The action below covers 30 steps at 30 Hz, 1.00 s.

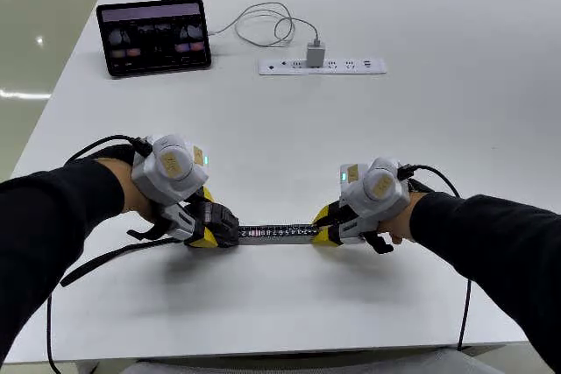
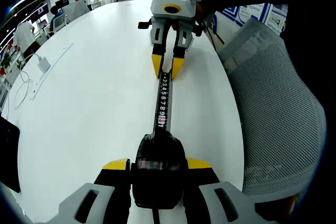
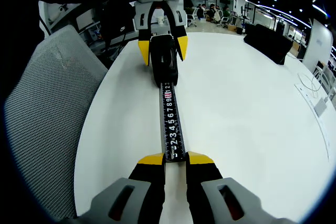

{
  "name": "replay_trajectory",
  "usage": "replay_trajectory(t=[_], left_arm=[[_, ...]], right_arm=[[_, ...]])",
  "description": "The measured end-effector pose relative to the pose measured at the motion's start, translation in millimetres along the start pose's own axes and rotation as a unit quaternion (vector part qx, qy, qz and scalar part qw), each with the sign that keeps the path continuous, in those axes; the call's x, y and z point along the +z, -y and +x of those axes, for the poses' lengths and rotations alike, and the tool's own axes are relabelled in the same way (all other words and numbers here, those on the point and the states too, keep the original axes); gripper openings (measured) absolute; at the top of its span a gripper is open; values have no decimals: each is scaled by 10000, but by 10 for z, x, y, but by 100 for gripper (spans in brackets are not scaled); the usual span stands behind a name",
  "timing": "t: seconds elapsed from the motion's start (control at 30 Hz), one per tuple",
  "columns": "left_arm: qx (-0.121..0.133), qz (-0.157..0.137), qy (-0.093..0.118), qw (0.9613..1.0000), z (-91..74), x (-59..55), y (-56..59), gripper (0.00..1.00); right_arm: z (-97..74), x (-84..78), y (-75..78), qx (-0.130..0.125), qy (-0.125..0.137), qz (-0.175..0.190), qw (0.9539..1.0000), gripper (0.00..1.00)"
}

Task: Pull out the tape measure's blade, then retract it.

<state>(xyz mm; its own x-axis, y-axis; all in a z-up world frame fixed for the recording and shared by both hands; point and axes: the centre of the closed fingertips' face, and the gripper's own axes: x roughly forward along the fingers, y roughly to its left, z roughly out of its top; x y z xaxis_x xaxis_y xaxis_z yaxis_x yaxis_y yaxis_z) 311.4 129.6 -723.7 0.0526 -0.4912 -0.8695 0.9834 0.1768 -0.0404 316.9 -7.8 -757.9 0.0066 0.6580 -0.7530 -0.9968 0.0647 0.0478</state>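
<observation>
The left hand-held gripper (image 2: 157, 164) is clamping the glossy black, rounded case of the tape measure (image 2: 159, 167) between its yellow-tipped jaws. The right hand-held gripper (image 3: 175, 159) is pinching the end of the blade (image 3: 171, 121), a narrow, flat, dark strip with pale numbers, which is stretching straight along the smooth white counter (image 1: 289, 137).

Black tape measure (image 1: 219, 223), blade (image 1: 279, 233) partly out

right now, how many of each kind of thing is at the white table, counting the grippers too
black tape measure with its blade out: 1
dark tablet with lit screen: 1
white power strip: 1
white charger with cable: 1
yellow-tipped grippers: 2, left gripper and right gripper
total: 6
</observation>
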Motion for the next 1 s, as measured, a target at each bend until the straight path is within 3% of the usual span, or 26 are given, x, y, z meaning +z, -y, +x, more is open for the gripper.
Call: replay_trajectory(t=[1.0], left_arm=[[30,-3,6,10000,2,3,-6,34]], right_arm=[[-185,-229,32,-119,-31,122,9998,9]])
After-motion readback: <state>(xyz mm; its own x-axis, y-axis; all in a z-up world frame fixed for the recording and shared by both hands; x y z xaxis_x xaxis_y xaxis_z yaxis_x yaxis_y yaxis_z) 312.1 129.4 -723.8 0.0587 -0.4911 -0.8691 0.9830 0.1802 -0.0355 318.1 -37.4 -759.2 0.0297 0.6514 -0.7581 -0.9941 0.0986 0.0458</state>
